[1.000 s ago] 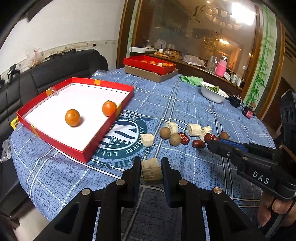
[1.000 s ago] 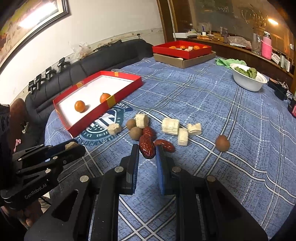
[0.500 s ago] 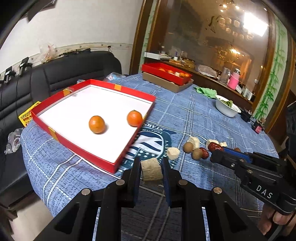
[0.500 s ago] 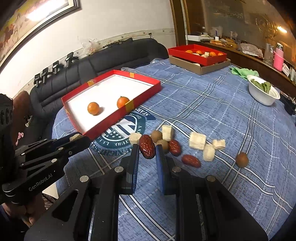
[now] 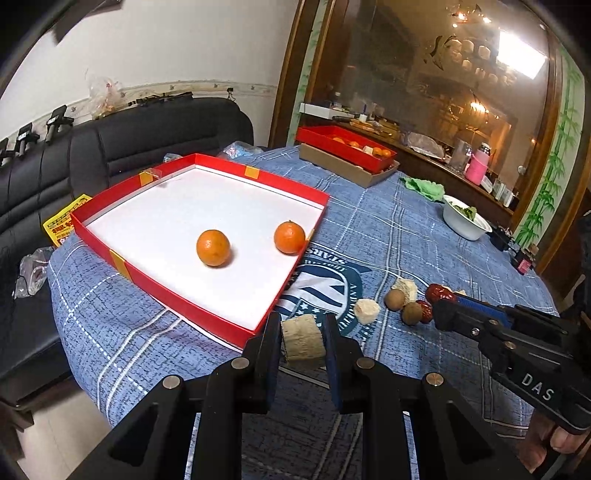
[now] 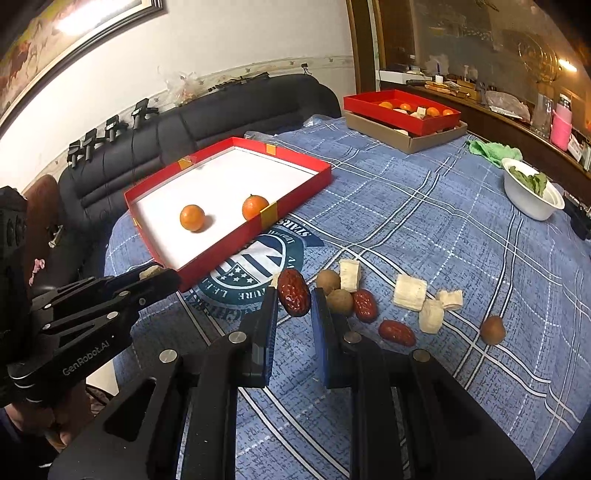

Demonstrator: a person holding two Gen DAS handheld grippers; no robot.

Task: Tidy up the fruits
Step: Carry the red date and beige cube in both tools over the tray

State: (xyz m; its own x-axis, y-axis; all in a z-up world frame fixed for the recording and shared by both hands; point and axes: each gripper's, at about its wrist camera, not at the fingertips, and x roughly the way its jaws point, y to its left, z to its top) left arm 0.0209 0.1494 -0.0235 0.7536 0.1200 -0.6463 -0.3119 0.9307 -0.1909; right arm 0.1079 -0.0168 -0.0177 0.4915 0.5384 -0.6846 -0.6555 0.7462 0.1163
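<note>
A black sofa point(image 5: 147, 136) stands along a white wall point(image 5: 177, 48) behind the table. The table wears a blue checked cloth point(image 6: 424, 206). A big picture point(image 6: 55, 33) in a frame hangs high on the wall. A wooden-framed mirror point(image 5: 436, 74) shows bright lamps. The floor point(image 5: 55, 424) is pale.

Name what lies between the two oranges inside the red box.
Nothing: between the left orange and right orange only the red box's bare white floor shows, in both views.
</note>
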